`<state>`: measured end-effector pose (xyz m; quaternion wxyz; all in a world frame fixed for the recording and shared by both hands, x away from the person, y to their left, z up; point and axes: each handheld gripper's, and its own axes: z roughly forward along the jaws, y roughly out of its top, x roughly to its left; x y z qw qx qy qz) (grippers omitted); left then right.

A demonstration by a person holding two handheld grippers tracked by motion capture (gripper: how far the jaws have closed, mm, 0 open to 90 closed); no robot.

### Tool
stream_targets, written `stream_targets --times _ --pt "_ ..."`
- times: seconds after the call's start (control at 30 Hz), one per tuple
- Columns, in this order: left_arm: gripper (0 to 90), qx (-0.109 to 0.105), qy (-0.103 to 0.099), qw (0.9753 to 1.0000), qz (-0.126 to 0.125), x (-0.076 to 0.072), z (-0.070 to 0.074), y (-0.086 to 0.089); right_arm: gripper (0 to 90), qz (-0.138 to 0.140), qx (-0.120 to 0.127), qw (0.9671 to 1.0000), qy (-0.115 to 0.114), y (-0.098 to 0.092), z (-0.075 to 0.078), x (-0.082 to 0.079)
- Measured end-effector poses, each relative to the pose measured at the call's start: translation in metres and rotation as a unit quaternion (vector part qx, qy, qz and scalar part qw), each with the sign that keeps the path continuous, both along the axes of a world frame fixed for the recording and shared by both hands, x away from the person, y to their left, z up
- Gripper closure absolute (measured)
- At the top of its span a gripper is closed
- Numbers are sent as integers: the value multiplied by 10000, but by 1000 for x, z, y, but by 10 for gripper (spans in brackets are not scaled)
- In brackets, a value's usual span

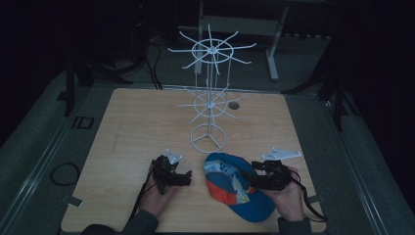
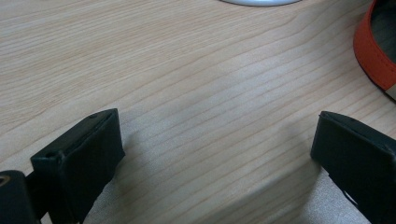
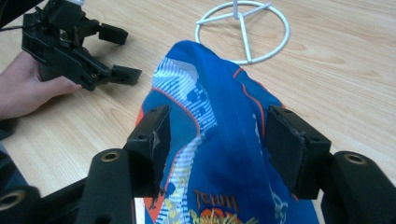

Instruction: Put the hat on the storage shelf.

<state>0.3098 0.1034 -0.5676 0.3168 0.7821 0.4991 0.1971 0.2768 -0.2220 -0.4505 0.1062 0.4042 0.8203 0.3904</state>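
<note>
The blue baseball cap [image 1: 238, 186] lies on the pale wood-grain worktop [image 1: 137, 127] near its front edge, just in front of the ring base of a white wire display stand [image 1: 209, 105] that rises in two tiers of radiating hooks. Orange lettering runs across the cap's crown in the right gripper view, but it is cut off at the frame's lower edge and cannot be read; white striped patches and orange piping cross the blue fabric, and an orange band lines the brim side. The right hand-held gripper [image 3: 217, 140] has its jaws spread on either side of the cap's crown, the fabric between them but not pinched. The left hand-held gripper [image 1: 183, 178] rests low over bare wood just left of the cap, jaws wide apart and holding nothing; its own view catches the cap's orange edge [image 2: 373, 51] at the upper right. The room around is dim, with dark floor, cables and a table frame behind the worktop.
</note>
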Motion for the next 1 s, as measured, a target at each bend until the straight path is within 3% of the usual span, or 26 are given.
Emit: stream_targets --times 0.23,0.5,1.0 --pt "26 0 3 10000 -1 0 0 0 357 82 -148 9999 19 7 7 17" --pt "26 4 10 10000 -6 0 0 0 333 184 -494 9986 40 16 10 29" --pt "26 -13 -6 10000 10 0 0 0 249 434 -960 9939 323 42 -5 51"
